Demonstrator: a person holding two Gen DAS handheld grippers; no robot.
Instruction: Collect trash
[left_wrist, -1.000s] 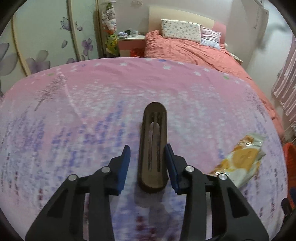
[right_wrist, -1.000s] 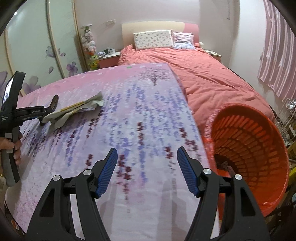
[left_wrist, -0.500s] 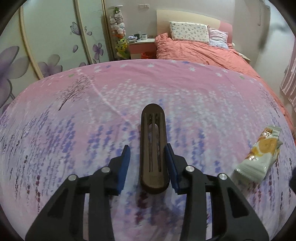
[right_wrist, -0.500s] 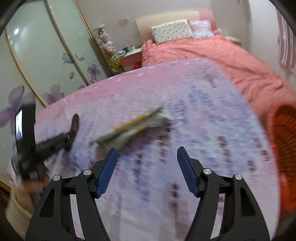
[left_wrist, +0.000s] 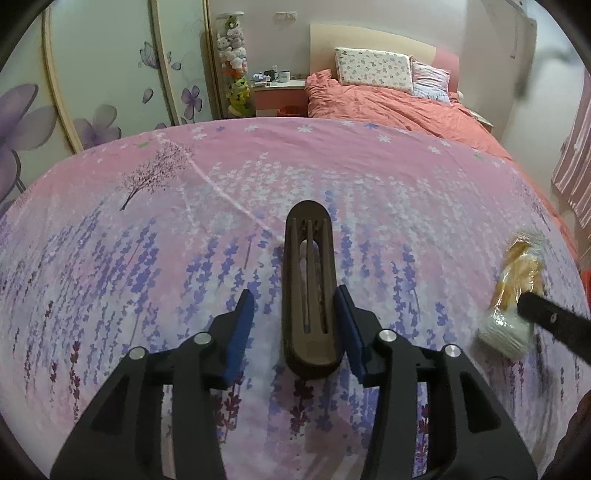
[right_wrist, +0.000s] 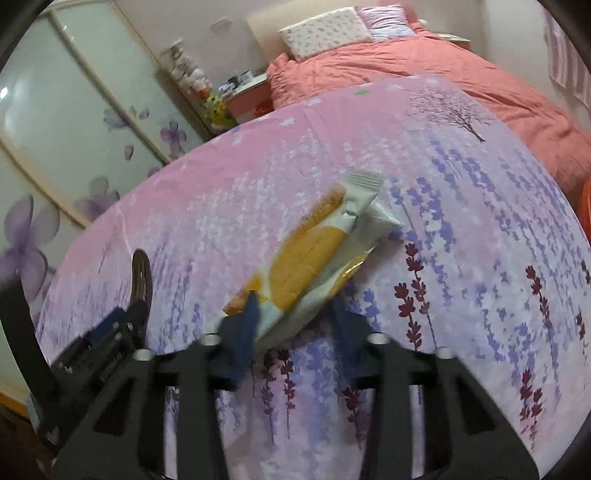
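two things lie on the lavender-print cover (left_wrist: 155, 280), and only one looks like trash. starting at your left: the left gripper (left_wrist: 295, 328) has its jaws opening around a dark slotted brown case (left_wrist: 309, 295), which lies on the cover between the blue pads with its long axis running straight away from you; the left pad stands clear of it, the right pad is at its side. further right, the orange and white snack wrapper (right_wrist: 314, 254) lies well apart from that case, near the cover's right edge. your right gripper (right_wrist: 295, 325) is the nearer one by far: its jaws are closing with the wrapper's near end between them, though blur hides whether the pads press yet. the wrapper's long axis runs away from the gripper and slants up to the right, so the bite looks to land across its narrow end.
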